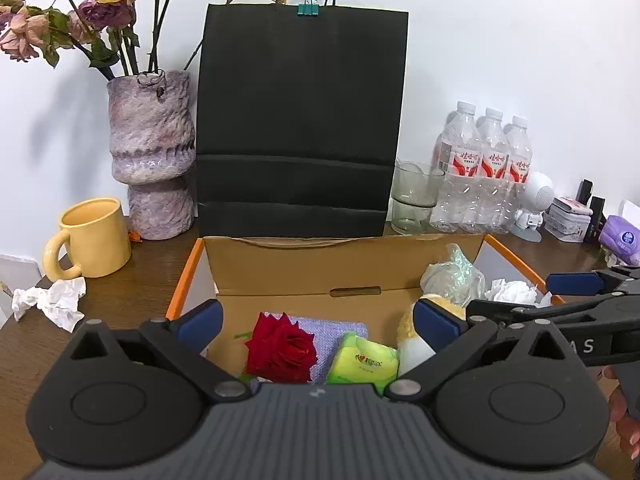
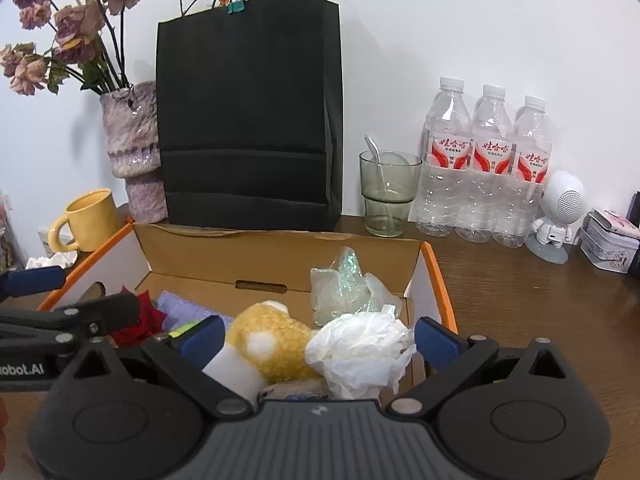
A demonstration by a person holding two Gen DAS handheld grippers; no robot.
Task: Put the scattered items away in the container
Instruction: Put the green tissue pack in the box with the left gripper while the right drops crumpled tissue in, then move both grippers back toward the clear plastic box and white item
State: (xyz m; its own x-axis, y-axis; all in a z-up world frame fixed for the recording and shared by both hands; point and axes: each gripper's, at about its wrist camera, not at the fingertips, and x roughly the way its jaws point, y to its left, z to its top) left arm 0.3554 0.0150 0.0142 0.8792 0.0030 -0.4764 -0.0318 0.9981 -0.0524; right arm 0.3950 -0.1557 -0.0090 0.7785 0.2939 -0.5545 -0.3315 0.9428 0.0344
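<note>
- While both grippers are hanging over the cardboard box (image 1: 312,268), the left gripper (image 1: 316,322) is showing its blue pads spread wide with nothing between them.
- Right gripper (image 2: 318,338) is likewise standing wide apart, gripping nothing; its pads are flanking the crumpled tissue (image 2: 360,352) and the yellow plush toy (image 2: 276,344), though whether either pad is touching them is hard to tell.
- Box is sitting on the wooden table (image 2: 520,300), in front of the black paper bag (image 1: 300,120).
- Lying inside the box: red rose (image 1: 282,346), purple cloth (image 1: 336,330) partly hidden beneath it, green tissue pack (image 1: 364,360), and a clear plastic wrapper (image 2: 348,284).
- Lower parts of these items are being cut off by the gripper bodies in both views.
- One crumpled paper (image 1: 52,298) is lying outside the box, on the table beside the yellow mug (image 1: 92,236).
- Vase (image 1: 152,152), glass (image 2: 388,192) and water bottles (image 2: 484,168) are standing along the wall.
</note>
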